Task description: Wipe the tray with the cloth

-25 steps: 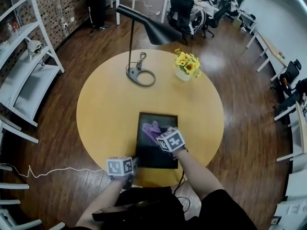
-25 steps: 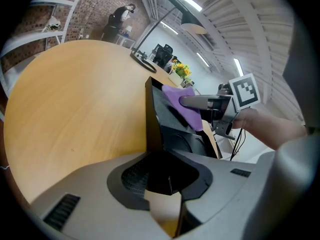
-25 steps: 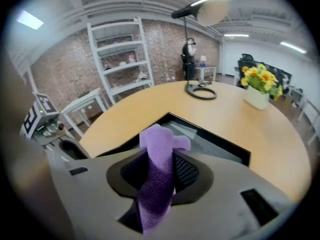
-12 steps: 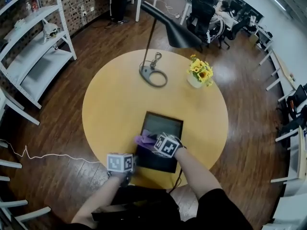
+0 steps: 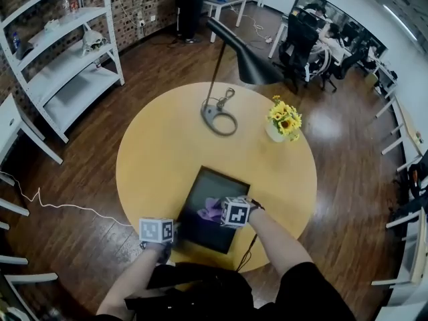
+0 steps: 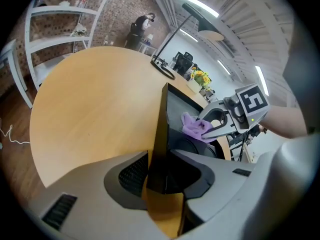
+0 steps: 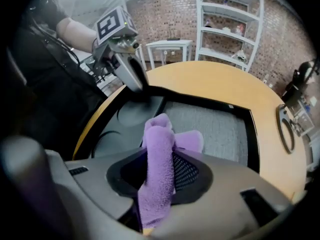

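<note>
A dark rectangular tray (image 5: 200, 229) lies skewed near the front edge of the round yellow table (image 5: 150, 159). My right gripper (image 5: 222, 212) is shut on a purple cloth (image 5: 211, 209), pressed on the tray's grey floor (image 7: 215, 124) near its middle. The cloth (image 7: 160, 149) sticks out between the jaws of that gripper (image 7: 159, 181). My left gripper (image 5: 168, 241) is at the tray's near left corner. Its jaws (image 6: 160, 171) are opening, with the tray's rim (image 6: 161, 129) standing between them. From there I see the cloth (image 6: 195, 127) and the right gripper (image 6: 216, 126).
A black desk lamp's base (image 5: 219, 120) and shade (image 5: 246, 59) stand at the table's far side, and a vase of yellow flowers (image 5: 284, 122) at the far right. White shelves (image 5: 73, 65) stand on the left. A white cable (image 5: 60, 206) lies on the wooden floor.
The cloth went from the tray's far part to its left edge, then to the middle. The tray now lies more skewed. The left gripper stayed at the tray's near left corner.
</note>
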